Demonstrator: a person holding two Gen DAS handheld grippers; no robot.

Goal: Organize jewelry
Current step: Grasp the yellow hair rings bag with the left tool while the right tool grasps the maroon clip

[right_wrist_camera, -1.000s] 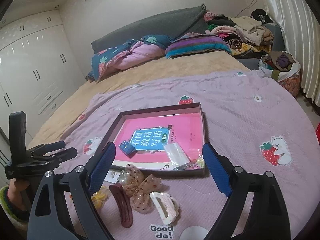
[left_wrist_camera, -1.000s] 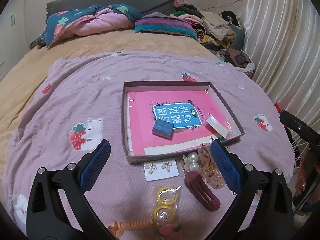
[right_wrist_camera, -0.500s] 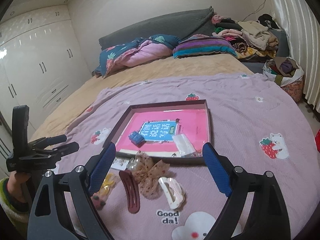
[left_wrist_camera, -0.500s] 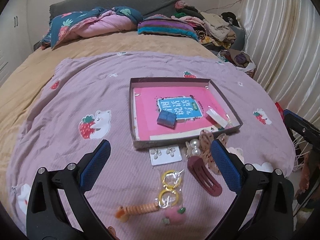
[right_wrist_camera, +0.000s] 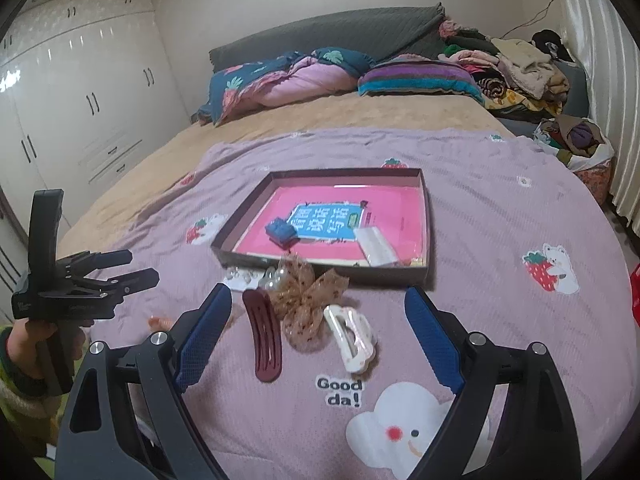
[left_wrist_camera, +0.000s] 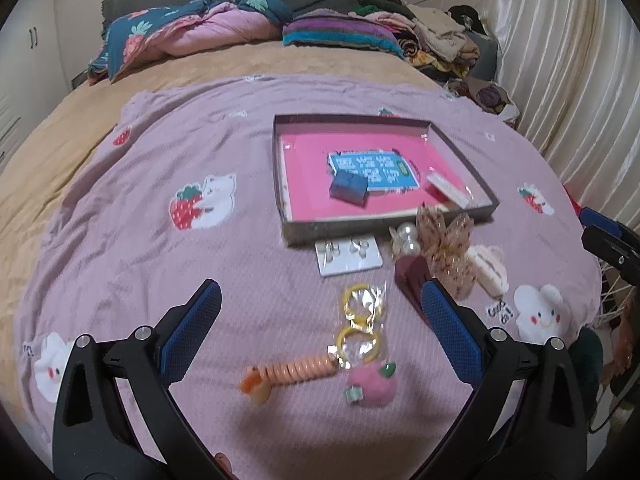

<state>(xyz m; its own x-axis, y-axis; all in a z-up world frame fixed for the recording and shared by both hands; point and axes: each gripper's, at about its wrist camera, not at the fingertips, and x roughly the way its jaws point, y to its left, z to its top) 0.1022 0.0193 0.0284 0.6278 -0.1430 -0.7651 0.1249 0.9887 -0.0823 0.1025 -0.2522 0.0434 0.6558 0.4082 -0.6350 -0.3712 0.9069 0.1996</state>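
Observation:
A shallow brown tray (left_wrist_camera: 384, 224) (right_wrist_camera: 328, 270) with a pink book inside holds a small blue box (left_wrist_camera: 349, 188) (right_wrist_camera: 281, 231) and a white packet (left_wrist_camera: 448, 191) (right_wrist_camera: 375, 246). In front of it lie an earring card (left_wrist_camera: 347, 255), pearls (left_wrist_camera: 408, 236), a brown bow (left_wrist_camera: 444, 240) (right_wrist_camera: 306, 302), a maroon hair clip (right_wrist_camera: 264, 338), a white claw clip (right_wrist_camera: 352, 338), yellow rings in a bag (left_wrist_camera: 360, 320), an orange coil tie (left_wrist_camera: 288, 372) and a pink pompom clip (left_wrist_camera: 372, 386). My left gripper (left_wrist_camera: 320, 332) is open above the rings. My right gripper (right_wrist_camera: 318, 338) is open above the clips.
Everything lies on a purple blanket (left_wrist_camera: 160, 260) with strawberry-bear prints on a tan bed. Pillows and folded quilts (right_wrist_camera: 304, 76) are at the headboard, a clothes pile (right_wrist_camera: 520, 68) at back right, wardrobes (right_wrist_camera: 80, 100) to the left, curtains to the right.
Both grippers have pulled back and risen from the tray. More of the blanket and the items in front of the tray now show. Both stay open.

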